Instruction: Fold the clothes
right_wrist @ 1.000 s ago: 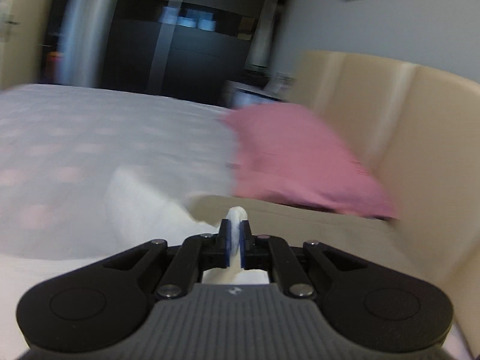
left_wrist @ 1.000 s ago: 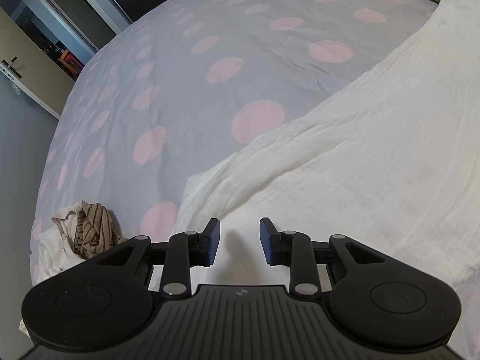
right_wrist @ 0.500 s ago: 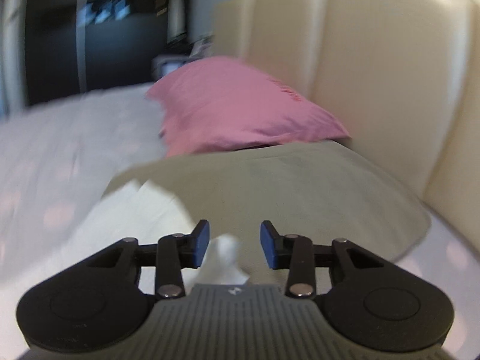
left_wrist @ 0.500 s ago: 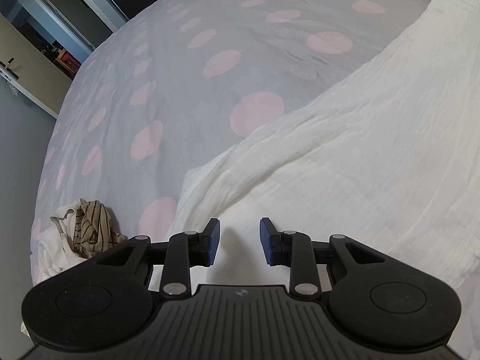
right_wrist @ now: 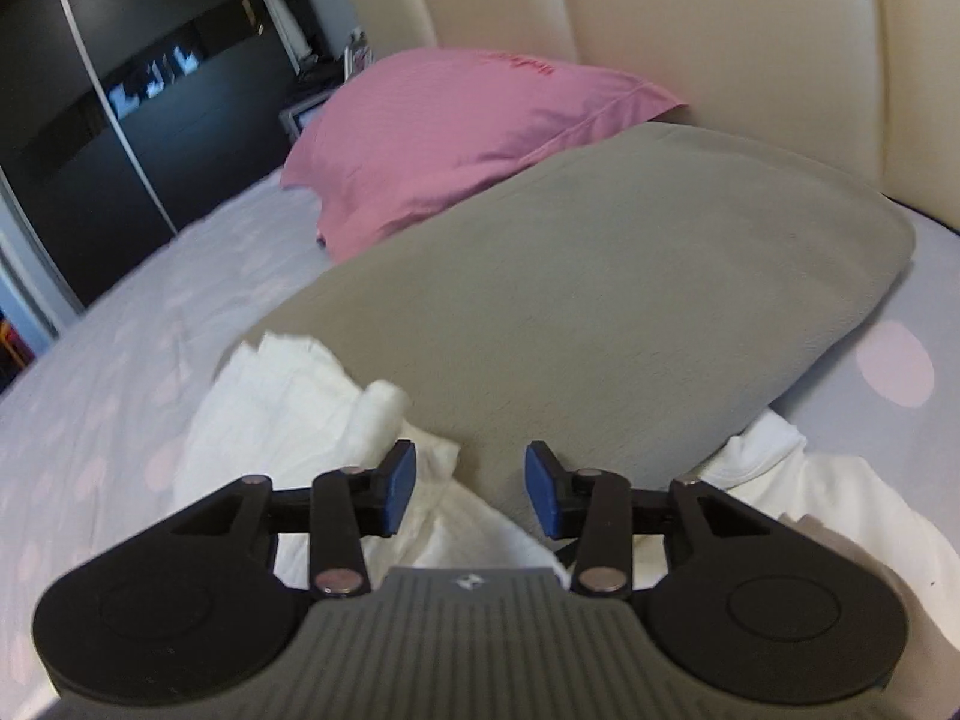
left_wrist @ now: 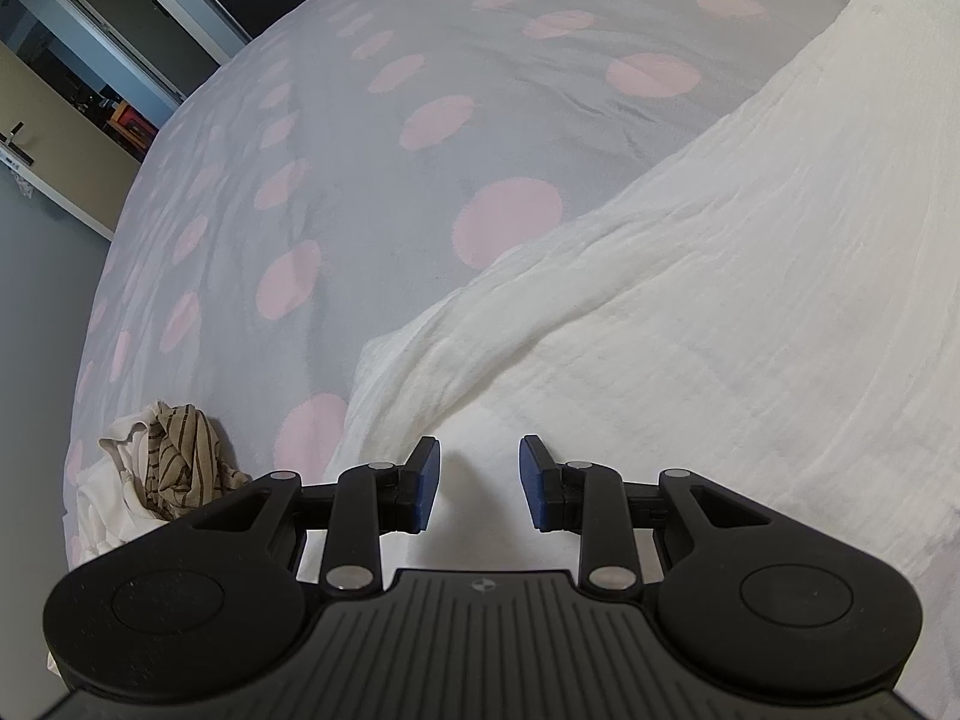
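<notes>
A large white crinkled garment [left_wrist: 690, 300] lies spread on the grey bedspread with pink dots [left_wrist: 372, 138]. My left gripper [left_wrist: 479, 480] is open and empty, hovering over the garment's near edge. In the right wrist view the same white garment [right_wrist: 288, 402] lies bunched against a beige pillow [right_wrist: 600, 288]. My right gripper [right_wrist: 469, 495] is open and empty, just above the garment's edge by the pillow.
A crumpled striped brown and white garment [left_wrist: 174, 462] lies at the bed's left edge. A pink pillow [right_wrist: 456, 126] and a cream padded headboard [right_wrist: 690, 24] stand behind the beige pillow. A dark wardrobe [right_wrist: 120, 120] is at the far left.
My right gripper opened and let go of the white garment, which dropped by the beige pillow, and it swung toward the headboard. My left gripper stayed open and barely moved.
</notes>
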`<state>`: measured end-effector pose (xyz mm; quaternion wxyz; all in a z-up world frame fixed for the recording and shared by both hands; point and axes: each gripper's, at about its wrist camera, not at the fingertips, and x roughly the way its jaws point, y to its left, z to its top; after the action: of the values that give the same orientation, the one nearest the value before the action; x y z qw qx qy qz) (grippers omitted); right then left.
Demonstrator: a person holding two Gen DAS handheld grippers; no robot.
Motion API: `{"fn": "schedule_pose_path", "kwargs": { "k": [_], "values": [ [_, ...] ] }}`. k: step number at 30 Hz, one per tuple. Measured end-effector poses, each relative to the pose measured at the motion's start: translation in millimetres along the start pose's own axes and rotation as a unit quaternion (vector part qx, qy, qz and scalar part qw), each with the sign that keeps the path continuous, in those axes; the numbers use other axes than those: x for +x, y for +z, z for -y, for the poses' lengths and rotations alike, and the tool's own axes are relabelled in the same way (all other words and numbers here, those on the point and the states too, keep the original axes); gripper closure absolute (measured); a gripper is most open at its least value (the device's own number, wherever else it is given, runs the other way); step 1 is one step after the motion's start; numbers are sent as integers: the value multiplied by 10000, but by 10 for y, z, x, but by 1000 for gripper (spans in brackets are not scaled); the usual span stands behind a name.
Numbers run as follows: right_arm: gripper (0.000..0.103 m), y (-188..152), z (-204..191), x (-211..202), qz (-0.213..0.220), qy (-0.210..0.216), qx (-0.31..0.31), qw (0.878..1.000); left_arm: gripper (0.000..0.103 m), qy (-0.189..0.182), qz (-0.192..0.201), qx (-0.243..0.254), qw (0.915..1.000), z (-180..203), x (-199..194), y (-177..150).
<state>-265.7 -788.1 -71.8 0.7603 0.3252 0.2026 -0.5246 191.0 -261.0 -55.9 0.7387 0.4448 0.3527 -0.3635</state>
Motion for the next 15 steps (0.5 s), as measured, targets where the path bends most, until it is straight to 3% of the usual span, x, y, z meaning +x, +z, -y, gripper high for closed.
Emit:
{"fn": "schedule_pose_path", "kwargs": {
  "k": [3, 4, 5, 6, 9, 15],
  "values": [
    [60, -42, -67, 57, 1, 78, 35, 10000, 76, 2, 5, 10, 10000, 1, 2, 1],
    [65, -37, -101, 42, 45, 103, -36, 9999, 76, 1, 8, 13, 10000, 0, 2, 0],
    [86, -29, -139, 21, 93, 120, -132, 9998, 76, 0, 12, 17, 10000, 0, 1, -2],
    [100, -12, -175, -19, 150, 159, -256, 9994, 76, -3, 15, 20, 10000, -2, 1, -5],
    [100, 44, -236, -164, 352, 123, -398, 9985, 76, -12, 41, 2, 10000, -22, -5, -8],
    [101, 72, -201, -437, 523, -700, -534, 9947, 76, -26, 125, -40, 9999, -24, -62, 7]
  ]
}}
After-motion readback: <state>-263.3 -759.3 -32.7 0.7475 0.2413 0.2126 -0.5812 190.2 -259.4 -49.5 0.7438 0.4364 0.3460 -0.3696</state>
